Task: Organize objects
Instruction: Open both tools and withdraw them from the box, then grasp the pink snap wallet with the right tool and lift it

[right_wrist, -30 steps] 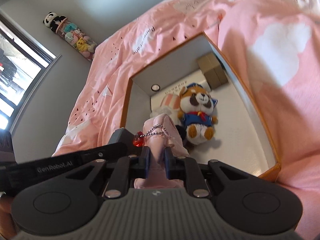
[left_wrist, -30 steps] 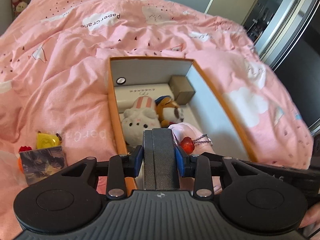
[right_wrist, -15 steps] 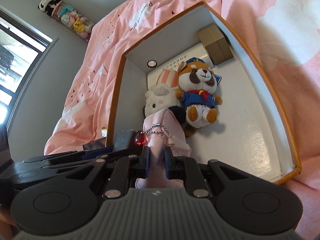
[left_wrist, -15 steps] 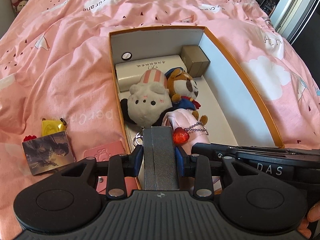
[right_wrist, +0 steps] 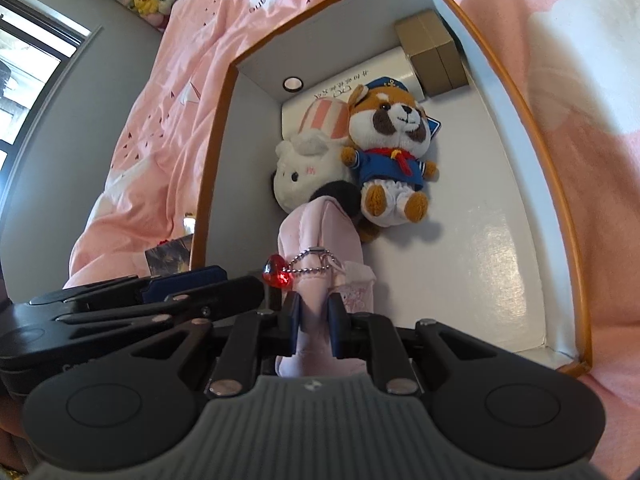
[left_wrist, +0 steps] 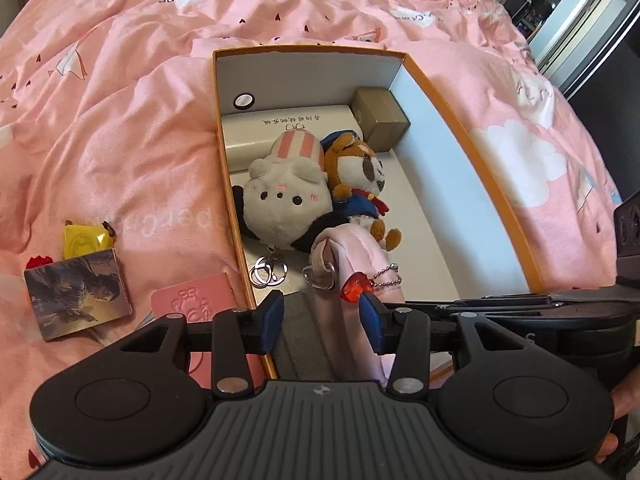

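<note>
pink pouch [right_wrist: 320, 240] clamped between right jaws

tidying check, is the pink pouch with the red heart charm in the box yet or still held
Held, over the box. The right gripper is shut on the pink pouch above the orange box floor; whether its far end touches anything, cannot tell.

Both grippers, left [left_wrist: 320, 322] and right [right_wrist: 313, 326], are matte black with ribbed grey housings, round side discs, silver screws, blue pads on black linkage arms, and faint white lettering on one side.
</note>
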### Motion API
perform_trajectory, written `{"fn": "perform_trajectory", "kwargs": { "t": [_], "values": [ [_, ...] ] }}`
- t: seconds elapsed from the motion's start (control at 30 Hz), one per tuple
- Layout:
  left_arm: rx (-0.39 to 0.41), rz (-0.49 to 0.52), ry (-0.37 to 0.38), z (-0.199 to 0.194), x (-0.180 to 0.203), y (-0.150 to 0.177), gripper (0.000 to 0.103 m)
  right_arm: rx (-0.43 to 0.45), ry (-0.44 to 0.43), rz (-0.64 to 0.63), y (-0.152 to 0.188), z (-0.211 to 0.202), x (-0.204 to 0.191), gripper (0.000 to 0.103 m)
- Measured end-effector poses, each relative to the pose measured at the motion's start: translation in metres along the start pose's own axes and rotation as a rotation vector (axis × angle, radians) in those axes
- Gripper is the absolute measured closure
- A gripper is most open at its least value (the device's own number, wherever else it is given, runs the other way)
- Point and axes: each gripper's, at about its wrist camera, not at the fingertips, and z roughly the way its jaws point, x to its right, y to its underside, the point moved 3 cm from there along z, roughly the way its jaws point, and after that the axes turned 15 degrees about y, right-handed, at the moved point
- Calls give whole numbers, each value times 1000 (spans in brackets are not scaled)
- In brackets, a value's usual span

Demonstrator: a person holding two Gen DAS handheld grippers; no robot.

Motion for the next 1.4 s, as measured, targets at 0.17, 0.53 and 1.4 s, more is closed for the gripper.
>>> {"fn": "perform_trajectory", "kwargs": {
  "t": [0.17,0.53,1.4],
  "values": [
    [138,-5,52,-32,-9,-6,46,-42,13,-23,-5,-6,-3,89],
    [224,-129,31,-59,-53,-2,44,-108,29,-180,-8,8,-35,93],
    [223,-140,-6,-98,-87,18,44,300,136,-451,6,-44,-121,78]
  ]
}}
